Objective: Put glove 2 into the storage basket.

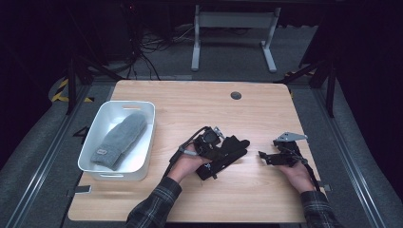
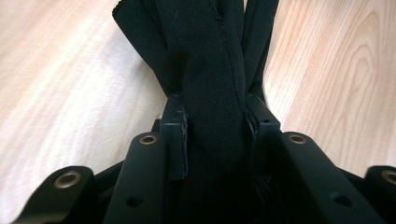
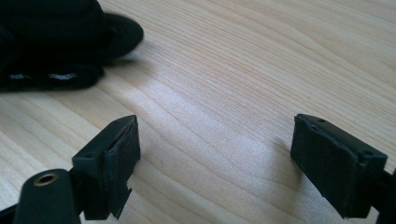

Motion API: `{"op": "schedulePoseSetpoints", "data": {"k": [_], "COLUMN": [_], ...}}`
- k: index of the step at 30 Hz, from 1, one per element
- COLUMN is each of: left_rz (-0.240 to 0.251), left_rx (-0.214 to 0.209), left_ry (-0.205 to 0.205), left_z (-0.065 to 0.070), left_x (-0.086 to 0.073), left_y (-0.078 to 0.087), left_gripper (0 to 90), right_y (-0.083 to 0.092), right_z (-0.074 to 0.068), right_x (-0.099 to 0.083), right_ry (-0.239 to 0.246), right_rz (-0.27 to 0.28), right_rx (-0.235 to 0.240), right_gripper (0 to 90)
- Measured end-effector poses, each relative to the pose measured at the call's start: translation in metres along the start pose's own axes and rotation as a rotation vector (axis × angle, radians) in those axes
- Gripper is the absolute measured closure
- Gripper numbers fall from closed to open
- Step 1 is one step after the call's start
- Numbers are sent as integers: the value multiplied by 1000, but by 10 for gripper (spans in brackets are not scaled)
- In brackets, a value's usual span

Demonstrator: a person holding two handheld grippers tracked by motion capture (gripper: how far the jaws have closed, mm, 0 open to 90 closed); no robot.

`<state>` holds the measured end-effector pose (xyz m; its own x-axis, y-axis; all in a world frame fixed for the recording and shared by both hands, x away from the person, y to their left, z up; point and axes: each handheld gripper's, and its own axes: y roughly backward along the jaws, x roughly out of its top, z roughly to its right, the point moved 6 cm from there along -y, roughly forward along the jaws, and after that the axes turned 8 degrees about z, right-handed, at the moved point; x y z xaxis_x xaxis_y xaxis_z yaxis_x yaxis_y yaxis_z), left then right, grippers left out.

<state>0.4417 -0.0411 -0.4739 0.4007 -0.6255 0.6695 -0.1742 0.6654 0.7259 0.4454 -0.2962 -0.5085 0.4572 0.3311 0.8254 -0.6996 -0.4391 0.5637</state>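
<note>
While my left gripper [image 2: 215, 126] pinches the black glove [image 1: 229, 149], its two pads press on the cloth from both sides, as the left gripper view shows. In the high view the glove lies on the wooden table [image 1: 199, 102], just right of the middle of the frame, with its fingers toward the right. My right gripper [image 1: 263, 155] sits at the right of that frame, close to the glove's fingertips but not touching them. Its jaws are wide apart with bare wood between them. At the left of the frame a white bin [image 1: 148, 137] holds a grey mitten [image 1: 119, 139].
</note>
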Motion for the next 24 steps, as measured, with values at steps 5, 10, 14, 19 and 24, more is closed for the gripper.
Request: {"op": "schedulePoseSetpoints", "data": {"k": [5, 10, 14, 19, 24], "left_rz": [40, 72, 87, 106, 111], "left_rx": [12, 47, 76, 101, 133], "left_ry": [39, 54, 67, 94, 108], "left_z": [-3, -7, -12, -20, -29], "left_x": [5, 10, 11, 7, -2], "left_y": [26, 56, 80, 105, 129], "left_gripper": [673, 672, 672, 672, 671], "right_y": [0, 0, 0, 0, 0], "right_z": [0, 0, 0, 0, 0], "right_x": [0, 0, 0, 0, 0], "right_ry": [-1, -3, -3, -5, -5], "right_rz": [0, 0, 0, 0, 0], "right_rx": [0, -3, -4, -3, -6], "right_gripper": [165, 165, 165, 165, 164]}}
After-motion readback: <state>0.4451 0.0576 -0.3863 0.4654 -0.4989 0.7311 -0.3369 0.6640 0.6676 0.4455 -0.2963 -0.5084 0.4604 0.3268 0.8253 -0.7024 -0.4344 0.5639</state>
